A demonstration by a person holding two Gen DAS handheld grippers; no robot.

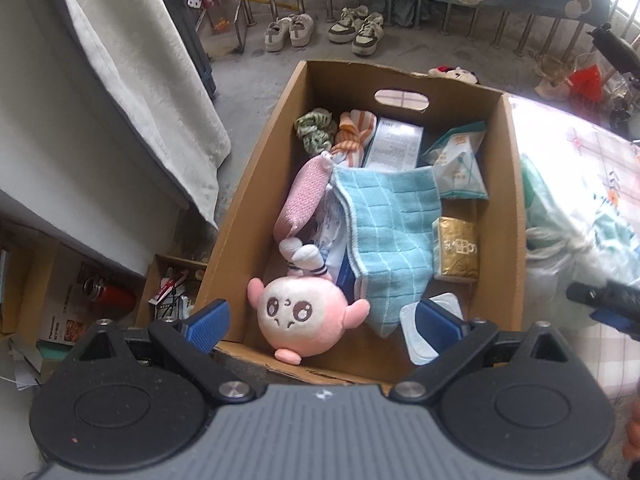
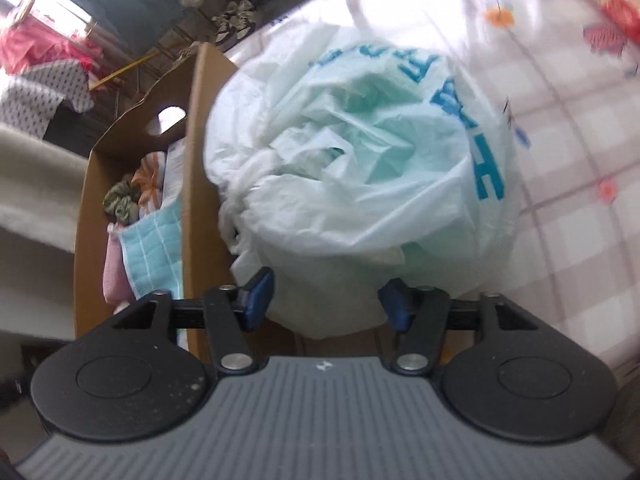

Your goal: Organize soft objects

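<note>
Only left view shows pink plush [image 1: 302,314] in cardboard box [image 1: 516,216], left gripper [image 1: 320,326] released, right gripper [image 2: 326,300] spread around white plastic bag [image 2: 360,152].

A pink-and-white plush [image 1: 302,314], a light-blue checked cloth [image 1: 394,236], a brown cardboard box [image 1: 514,216].

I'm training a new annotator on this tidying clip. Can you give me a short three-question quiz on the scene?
1. True or false: the pink plush toy lies inside the cardboard box.
2. What is in front of the right gripper? A) a white plastic bag B) a sneaker C) a red bottle
3. Fill in: draped over items in the box's middle is a light blue checked ____.

Key: 1 true. 2 A, the white plastic bag beside the box. 3 cloth.
</note>
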